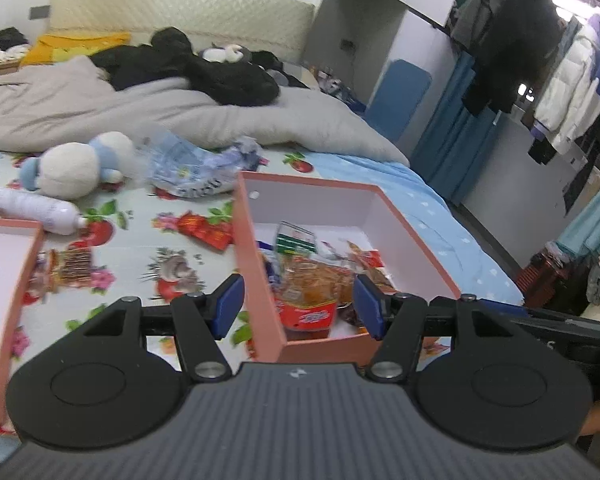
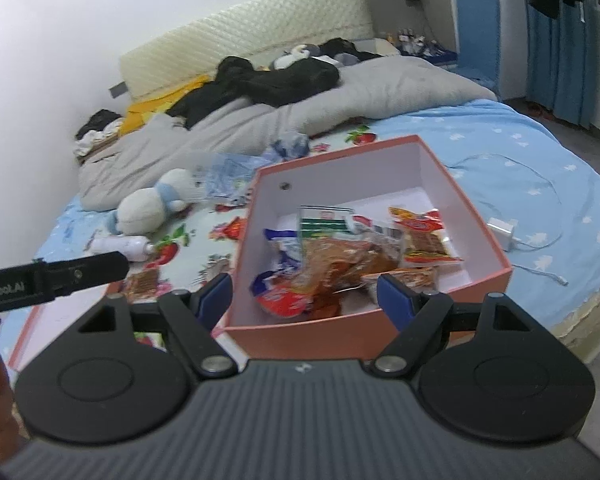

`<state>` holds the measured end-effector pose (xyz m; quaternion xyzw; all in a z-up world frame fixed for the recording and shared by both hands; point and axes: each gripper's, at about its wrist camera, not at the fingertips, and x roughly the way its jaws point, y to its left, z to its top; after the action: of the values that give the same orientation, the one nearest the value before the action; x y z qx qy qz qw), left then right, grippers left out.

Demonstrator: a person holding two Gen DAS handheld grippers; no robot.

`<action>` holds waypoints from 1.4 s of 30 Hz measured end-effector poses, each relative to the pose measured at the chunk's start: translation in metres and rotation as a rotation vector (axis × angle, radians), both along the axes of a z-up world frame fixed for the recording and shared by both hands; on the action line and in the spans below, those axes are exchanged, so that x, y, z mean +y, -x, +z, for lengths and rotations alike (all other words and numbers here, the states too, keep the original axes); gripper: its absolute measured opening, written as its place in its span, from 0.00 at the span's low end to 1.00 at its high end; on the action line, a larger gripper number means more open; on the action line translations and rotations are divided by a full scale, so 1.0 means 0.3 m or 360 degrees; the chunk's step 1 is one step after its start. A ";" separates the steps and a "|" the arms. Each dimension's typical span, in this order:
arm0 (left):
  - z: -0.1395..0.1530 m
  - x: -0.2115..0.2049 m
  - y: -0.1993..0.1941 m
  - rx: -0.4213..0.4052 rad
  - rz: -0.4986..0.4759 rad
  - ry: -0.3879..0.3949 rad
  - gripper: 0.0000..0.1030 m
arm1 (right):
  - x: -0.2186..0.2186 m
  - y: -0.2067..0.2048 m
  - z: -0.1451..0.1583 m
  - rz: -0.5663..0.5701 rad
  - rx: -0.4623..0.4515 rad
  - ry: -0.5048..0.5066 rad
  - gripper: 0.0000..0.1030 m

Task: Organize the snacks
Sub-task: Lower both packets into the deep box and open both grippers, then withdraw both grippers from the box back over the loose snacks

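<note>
Snack pkts in box, lid to left, on bed.

On the black body of my left gripper, seen from the right wrist view, white lettering ends in "Robot.AI"; its start is cut off at the picture's edge. From the left wrist view, a lone pale "S" shows on my right gripper. The snack packets in the box carry print, but it is too blurred to read.
</note>
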<state>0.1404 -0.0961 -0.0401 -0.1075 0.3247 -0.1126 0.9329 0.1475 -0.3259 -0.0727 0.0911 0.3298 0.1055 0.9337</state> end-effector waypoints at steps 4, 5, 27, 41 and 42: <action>0.004 0.075 0.097 -0.0027 0.0078 -0.0010 0.64 | 0.076 0.043 0.008 0.0096 -0.0034 0.0028 0.78; 0.004 0.096 0.127 -0.0033 0.0099 -0.0017 0.64 | 0.096 0.053 0.009 0.0120 -0.0041 0.0035 0.78; -0.081 0.305 0.298 0.0045 0.0390 -0.0029 0.64 | 0.297 0.170 -0.038 0.0382 -0.0004 0.0026 0.78; -0.138 0.392 0.143 0.0136 0.0479 0.0012 0.64 | 0.400 0.003 -0.058 0.0447 0.0052 0.0048 0.78; -0.145 0.400 0.129 0.0146 0.0483 0.0017 0.64 | 0.407 -0.011 -0.062 0.0448 0.0059 0.0052 0.78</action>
<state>0.1018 0.0241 -0.0835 -0.1653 0.3463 0.0331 0.9229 0.1509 -0.2039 -0.0912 0.0306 0.3583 0.2283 0.9048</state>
